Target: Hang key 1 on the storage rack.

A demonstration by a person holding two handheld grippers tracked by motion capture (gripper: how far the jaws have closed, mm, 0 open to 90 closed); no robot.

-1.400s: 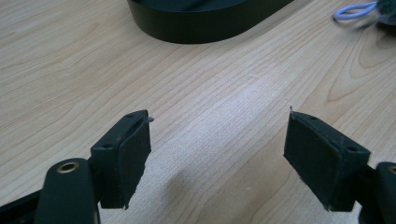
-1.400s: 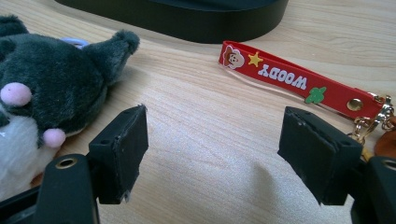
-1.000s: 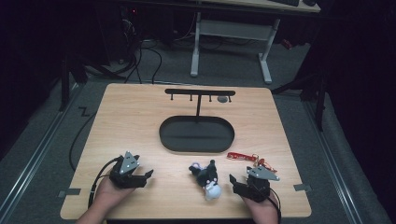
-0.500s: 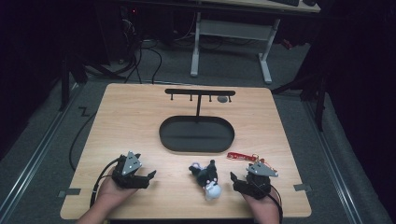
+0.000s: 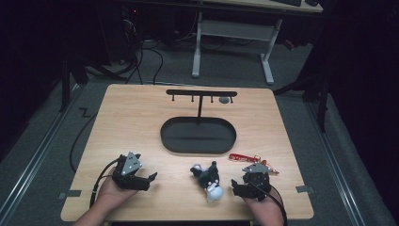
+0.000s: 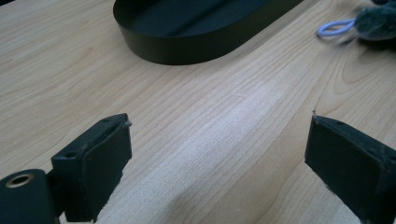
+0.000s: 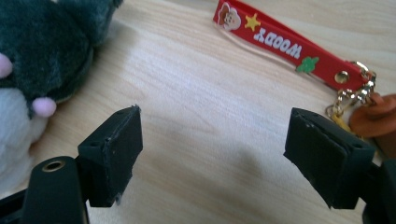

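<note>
**Both tongs wide and empty at the near edge, plush toy between them**

Nearest the person, along the front edge of the counter (image 5: 141, 117), the left tongs (image 5: 151, 177) rest low over bare wood with the jaws spread wide and nothing between them. Toward the other front corner, the right tongs (image 5: 234, 186) sit just as low, jaws equally wide and empty, with only wood grain between the pads in the right gripper view.

Between the two lies a dark grey and white plush toy (image 5: 209, 181), just beside the right tongs and well apart from the left. Its fur crowds the edge of the right gripper view beside one jaw, apart from it. A pale loop (image 6: 335, 28) on the toy shows in the left gripper view.

Just beyond the right tongs, a red strap (image 7: 285, 46) printed "WOODY" lies flat, with a gold clasp (image 7: 355, 95) near the other jaw.

Farther out, at mid-counter, sits a black oval tray (image 5: 198, 147). Behind it rises a black T-shaped rack (image 5: 201, 93) with small pegs; a small grey thing hangs near one end, too small to tell.
</note>
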